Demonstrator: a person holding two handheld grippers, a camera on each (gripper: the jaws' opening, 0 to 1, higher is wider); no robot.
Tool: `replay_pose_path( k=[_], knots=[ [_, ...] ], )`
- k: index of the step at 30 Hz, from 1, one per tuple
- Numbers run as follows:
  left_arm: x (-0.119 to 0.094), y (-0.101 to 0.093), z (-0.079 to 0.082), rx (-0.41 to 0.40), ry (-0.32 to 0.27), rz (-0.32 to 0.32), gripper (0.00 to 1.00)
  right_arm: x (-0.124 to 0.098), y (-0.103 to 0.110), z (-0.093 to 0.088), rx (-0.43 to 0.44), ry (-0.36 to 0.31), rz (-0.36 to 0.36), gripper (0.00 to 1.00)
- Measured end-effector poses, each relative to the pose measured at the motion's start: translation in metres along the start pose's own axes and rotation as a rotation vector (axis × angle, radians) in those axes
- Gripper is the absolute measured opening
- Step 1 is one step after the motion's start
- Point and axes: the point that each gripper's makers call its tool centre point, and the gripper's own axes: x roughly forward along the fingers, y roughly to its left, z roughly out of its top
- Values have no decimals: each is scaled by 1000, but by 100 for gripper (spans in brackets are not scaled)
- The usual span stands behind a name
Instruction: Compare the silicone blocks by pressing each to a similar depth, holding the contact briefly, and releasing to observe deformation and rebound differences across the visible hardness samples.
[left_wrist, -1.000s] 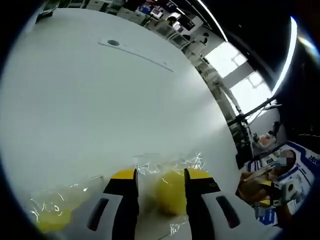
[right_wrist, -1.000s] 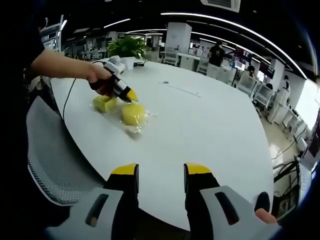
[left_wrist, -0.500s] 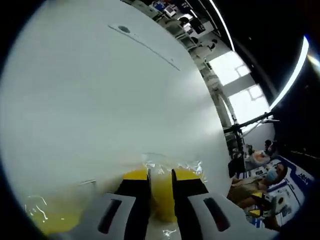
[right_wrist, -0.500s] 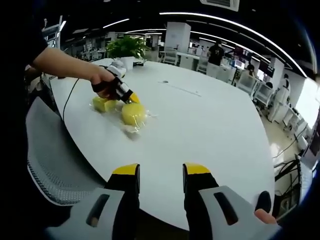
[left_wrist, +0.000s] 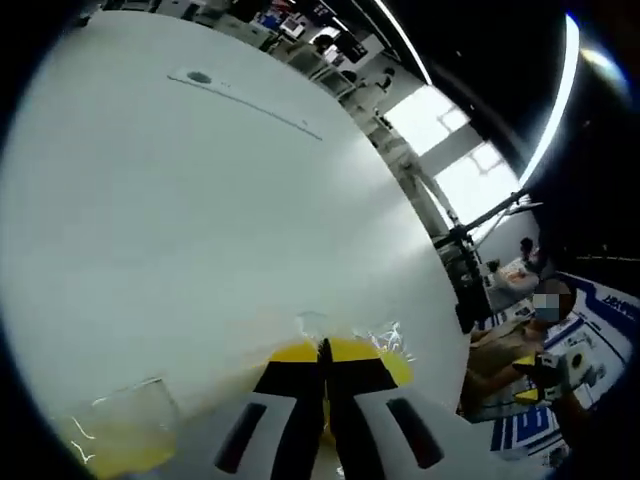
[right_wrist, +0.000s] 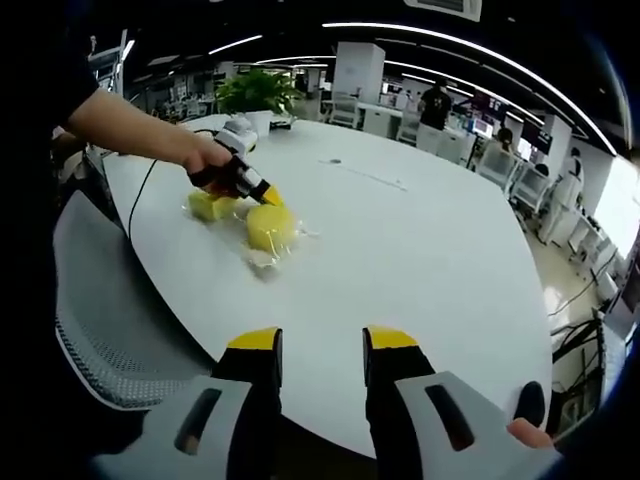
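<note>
Open-plan office, white oval desk (right_wrist: 420, 260). Upper left of right gripper view: cube-shaped yellow silicone block (right_wrist: 210, 206), then round yellow silicone block (right_wrist: 268, 226) in clear wrap, left tongs (right_wrist: 268, 195) pressed on its top edge. Left tongs closed, tips together; right tongs (right_wrist: 320, 345) open, empty, hovering at bottom centre. Judgement: hold briefly, lift straight, match depth on cube.

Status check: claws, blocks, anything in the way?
Left claw shut, tips on the round block. Right claw open, empty, back at the table edge. Square block untouched beside it. Nothing in the way.
</note>
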Motion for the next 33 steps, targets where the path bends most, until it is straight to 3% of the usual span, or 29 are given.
replay_pose_path(
  k=[2, 5, 12, 19, 21, 33],
  knots=[
    [-4, -7, 3, -28, -29, -36, 0, -1, -1, -1, -2, 2, -6, 28],
    [-13, -17, 4, 11, -60, -68, 0, -3, -2, -2, -2, 2, -11, 27],
    [-35, -46, -5, 221, -90, -130, 0, -4, 4, 3, -16, -8, -7, 27],
    [-61, -74, -15, 269, -139, -215, 0, -8, 8, 7, -38, -13, -3, 27],
    [-70, -82, -15, 238, -154, -238, 0, -9, 9, 7, -43, -15, -1, 27],
    [-107, -106, -14, 248, -206, -287, 0, -14, 17, 17, -85, -34, 10, 27]
  ],
)
